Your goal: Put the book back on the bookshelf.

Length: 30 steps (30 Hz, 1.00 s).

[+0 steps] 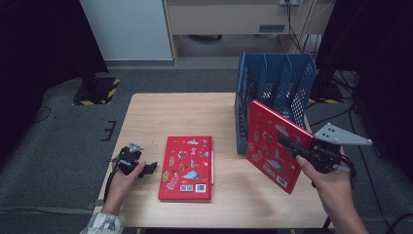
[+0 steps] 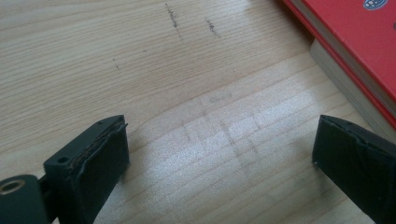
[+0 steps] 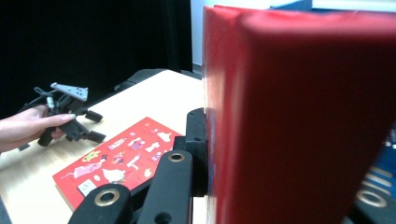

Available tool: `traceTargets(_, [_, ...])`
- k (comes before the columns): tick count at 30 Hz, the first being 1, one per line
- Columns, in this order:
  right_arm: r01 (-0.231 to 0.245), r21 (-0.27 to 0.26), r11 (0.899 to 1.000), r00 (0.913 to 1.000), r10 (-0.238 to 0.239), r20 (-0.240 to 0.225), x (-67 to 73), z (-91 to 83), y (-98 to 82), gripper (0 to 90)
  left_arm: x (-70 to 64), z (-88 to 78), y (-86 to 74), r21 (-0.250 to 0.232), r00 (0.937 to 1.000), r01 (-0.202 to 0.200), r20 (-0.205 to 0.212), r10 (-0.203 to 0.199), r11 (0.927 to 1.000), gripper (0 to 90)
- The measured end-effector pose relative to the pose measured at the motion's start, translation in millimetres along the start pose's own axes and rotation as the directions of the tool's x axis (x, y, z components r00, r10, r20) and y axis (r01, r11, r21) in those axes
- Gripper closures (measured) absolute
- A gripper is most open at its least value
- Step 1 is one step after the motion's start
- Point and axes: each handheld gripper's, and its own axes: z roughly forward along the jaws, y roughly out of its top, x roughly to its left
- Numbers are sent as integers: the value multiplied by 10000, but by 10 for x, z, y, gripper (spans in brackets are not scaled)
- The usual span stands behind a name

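Note:
A red book with cartoon stickers (image 1: pixel 187 165) lies flat on the wooden table (image 1: pixel 170 112), near its front edge. My left gripper (image 1: pixel 148 168) rests just left of this book, open, with bare wood between its jaws (image 2: pixel 219 154); the book's corner (image 2: pixel 355 42) lies at the upper right of the left gripper view. A second red book (image 1: pixel 272 144) stands tilted on edge in the air, in front of the blue file rack (image 1: pixel 277 83). My right gripper (image 1: pixel 292 144) is shut on it. One of its black fingers (image 3: pixel 196 140) presses against the red cover (image 3: pixel 299 116).
The blue mesh rack has several upright slots and stands at the table's back right. Black stands and cables sit on the grey floor around the table. A white cabinet stands behind it.

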Motion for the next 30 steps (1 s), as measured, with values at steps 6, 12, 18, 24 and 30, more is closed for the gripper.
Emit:
traceTargets(6, [-9,-54,10000,9995,11,326,-88,63,147,794,-2,6,-4,-52,10000,-5,22,5,10000,11])
traceTargets(12, [-84,-57,9999,9968,88,794,-235,196,285,794,-8,11,-25,-237,10000,34,10,-34,9997,4])
traceTargets(18, [-295,59,9995,9931,286,1134,-396,314,335,794,-19,20,-51,-496,9999,113,-22,-114,9987,0])
traceTargets(24, [-518,-2,9987,9902,514,1298,-501,378,367,794,-18,25,-64,-640,9999,115,-23,-116,9979,0])
traceTargets(30, [-515,10,9987,9884,508,1432,-549,407,413,794,-20,27,-63,-647,9999,135,-49,-138,9978,0])
